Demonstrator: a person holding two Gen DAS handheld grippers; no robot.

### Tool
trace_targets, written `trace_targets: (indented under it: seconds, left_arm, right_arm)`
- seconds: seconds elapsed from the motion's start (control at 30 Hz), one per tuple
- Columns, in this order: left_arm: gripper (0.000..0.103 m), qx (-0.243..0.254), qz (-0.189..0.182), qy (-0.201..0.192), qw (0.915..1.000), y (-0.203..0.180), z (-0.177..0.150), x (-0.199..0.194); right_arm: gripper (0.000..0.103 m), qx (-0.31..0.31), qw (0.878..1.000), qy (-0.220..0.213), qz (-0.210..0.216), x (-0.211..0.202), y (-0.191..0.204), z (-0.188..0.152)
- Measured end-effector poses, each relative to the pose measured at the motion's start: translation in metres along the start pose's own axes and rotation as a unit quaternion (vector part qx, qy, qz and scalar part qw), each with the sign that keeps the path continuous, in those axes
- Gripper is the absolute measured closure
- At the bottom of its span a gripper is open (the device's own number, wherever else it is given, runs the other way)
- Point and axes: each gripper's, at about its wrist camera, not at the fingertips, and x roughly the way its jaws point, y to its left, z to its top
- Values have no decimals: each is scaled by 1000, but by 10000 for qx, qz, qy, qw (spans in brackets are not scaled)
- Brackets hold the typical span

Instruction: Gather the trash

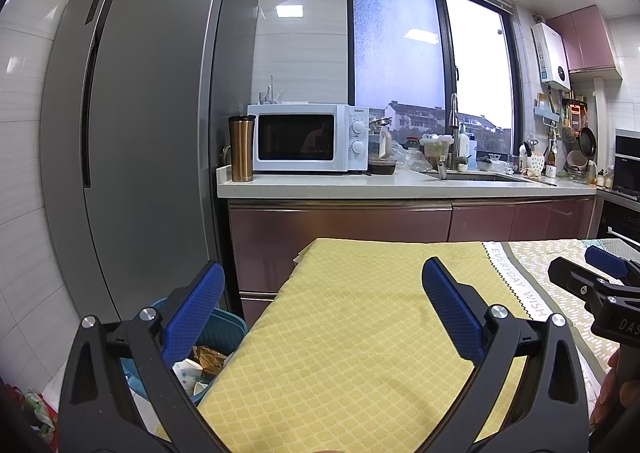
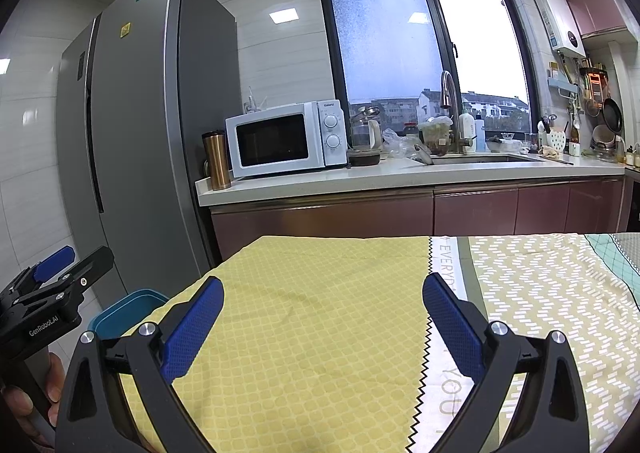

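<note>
A teal trash bin [image 1: 224,327] stands on the floor at the table's left edge, holding crumpled paper and a white cup [image 1: 188,369]; its rim also shows in the right wrist view [image 2: 128,309]. My left gripper [image 1: 324,285] is open and empty, above the yellow tablecloth [image 1: 352,333] near the table's left edge beside the bin. My right gripper [image 2: 323,305] is open and empty over the same cloth [image 2: 320,313], to the right of the left one. Each gripper shows in the other's view: the right gripper [image 1: 592,273] and the left gripper [image 2: 60,273]. No loose trash shows on the cloth.
A grey fridge [image 1: 140,133] stands at the left. A counter [image 1: 360,183] behind the table carries a white microwave [image 1: 308,137], a copper tumbler [image 1: 241,149], a sink and clutter. A patterned cloth [image 2: 552,293] covers the table's right part. A bag [image 1: 36,409] lies on the floor.
</note>
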Motion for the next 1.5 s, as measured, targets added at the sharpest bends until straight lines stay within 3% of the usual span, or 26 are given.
trace_targets:
  seconds: [1.2, 1.33, 1.5]
  left_arm:
    - [6, 60, -83, 61, 9999, -6, -1, 6]
    - [6, 24, -172, 345, 9993, -8, -5, 23]
    - [6, 16, -515, 1231, 9910, -15, -12, 68]
  right_arm:
    - [7, 98, 9999, 51, -41, 0, -5, -4]
    - [7, 112, 9999, 90, -77, 2, -9, -6]
    - [7, 171, 9995, 209, -172, 8, -21, -7]
